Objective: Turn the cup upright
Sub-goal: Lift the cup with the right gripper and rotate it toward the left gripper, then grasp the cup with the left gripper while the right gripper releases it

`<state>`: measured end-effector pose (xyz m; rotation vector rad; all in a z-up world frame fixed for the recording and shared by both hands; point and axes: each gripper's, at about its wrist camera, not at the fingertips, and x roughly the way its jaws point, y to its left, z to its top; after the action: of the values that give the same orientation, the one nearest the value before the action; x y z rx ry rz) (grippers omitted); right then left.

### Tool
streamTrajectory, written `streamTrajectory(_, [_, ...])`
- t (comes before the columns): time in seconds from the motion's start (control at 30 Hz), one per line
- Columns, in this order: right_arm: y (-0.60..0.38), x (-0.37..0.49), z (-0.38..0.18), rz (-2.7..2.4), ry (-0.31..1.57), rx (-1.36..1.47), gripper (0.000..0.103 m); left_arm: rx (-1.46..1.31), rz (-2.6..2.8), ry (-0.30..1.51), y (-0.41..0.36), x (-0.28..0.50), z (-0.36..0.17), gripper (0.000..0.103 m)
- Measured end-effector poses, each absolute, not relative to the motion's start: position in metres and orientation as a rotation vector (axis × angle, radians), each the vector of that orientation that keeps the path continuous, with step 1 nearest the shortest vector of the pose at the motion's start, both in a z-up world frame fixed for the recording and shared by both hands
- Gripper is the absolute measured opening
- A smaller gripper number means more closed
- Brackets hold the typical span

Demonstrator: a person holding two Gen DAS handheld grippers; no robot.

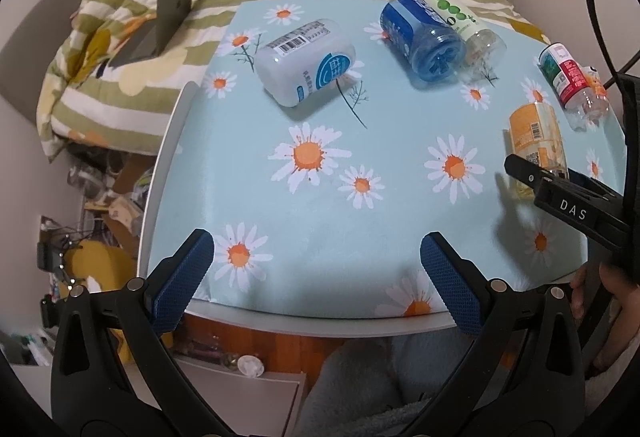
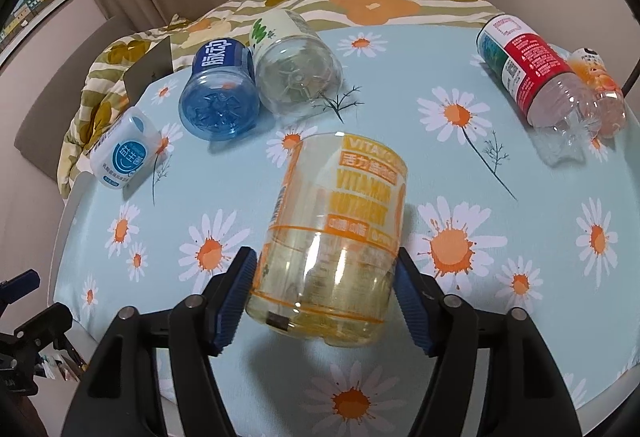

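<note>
- The step in hand looks like the grasp: the right tool has its blue pads either side of the orange-labelled cup, which lies on its side on the daisy-print surface.
- The cup's closed base points toward the tool and its open mouth points away. The pads sit right at the base end; they look to be touching or all but touching the clear wall, and I can't say whether they are squeezing yet.
- Next, by my reckoning, the jaws need to close firmly on that thin plastic, then the wrist must lift a little and rotate so the base ends up down on the cloth.
- A grip this near the bottom edge could slip as the cup swings, so a deeper hold might be safer.
- The right tool reaches in low, angled downward across the near edge of the surface.
- The left tool hangs spread wide and empty over the near edge, well clear of the cup, which lies far off to its right.
- Beyond the right tool lie a blue cup, a clear green-labelled cup and a red-labelled bottle, all on their sides.
</note>
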<state>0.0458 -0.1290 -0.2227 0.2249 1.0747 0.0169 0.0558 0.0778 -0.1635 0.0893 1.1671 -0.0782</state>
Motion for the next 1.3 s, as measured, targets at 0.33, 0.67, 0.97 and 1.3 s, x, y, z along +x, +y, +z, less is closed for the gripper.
streamTrajectory(0.33, [-0.146,0.019,-0.157,0.026,0.966,0.294,0.103,0.097,-0.159,1.122,0.055,0.075,-0.120,0.103])
streamTrajectory(0.67, [-0.226,-0.013,-0.093,-0.072,0.956,0.272,0.103,0.158,-0.324,1.187,-0.045,0.109,-0.112,0.103])
streamTrajectory(0.97, [-0.286,-0.008,-0.096,-0.022,0.982,0.242,0.103,0.119,-0.313,1.437,-0.112,0.142,-0.155,0.103])
streamTrajectory(1.3, [-0.312,0.017,-0.130,0.105,1.023,0.203,0.103,0.129,-0.220,1.596,-0.137,0.161,-0.200,0.097])
